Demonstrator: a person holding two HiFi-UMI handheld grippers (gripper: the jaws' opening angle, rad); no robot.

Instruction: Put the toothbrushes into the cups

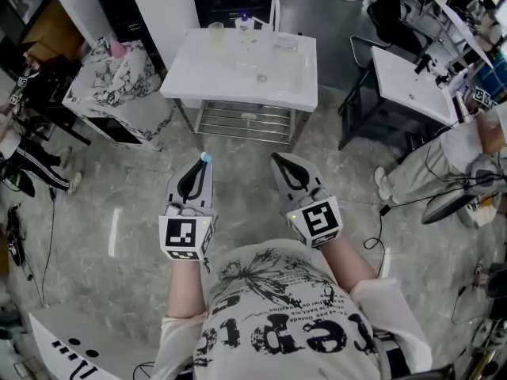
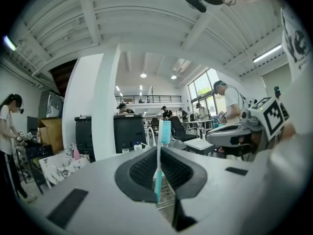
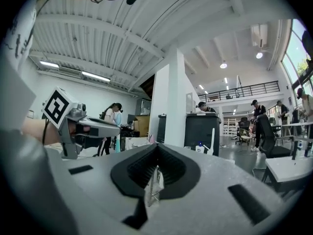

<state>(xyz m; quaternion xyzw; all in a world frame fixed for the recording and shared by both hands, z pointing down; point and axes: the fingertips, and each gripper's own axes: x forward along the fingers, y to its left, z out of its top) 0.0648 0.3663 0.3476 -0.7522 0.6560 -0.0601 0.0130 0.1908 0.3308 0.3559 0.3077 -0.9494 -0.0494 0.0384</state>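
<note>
Open floor up to the sink table, cup, bottle, faucet lining its far edge

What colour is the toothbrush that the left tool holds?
The slim plastic toothbrush is light blue with a white neck; left gripper view shows it best.

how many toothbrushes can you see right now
1: a teal toothbrush clamped in the left gripper, bristle head sticking out past the jaws. Others may lie unseen on the distant sink.
</note>
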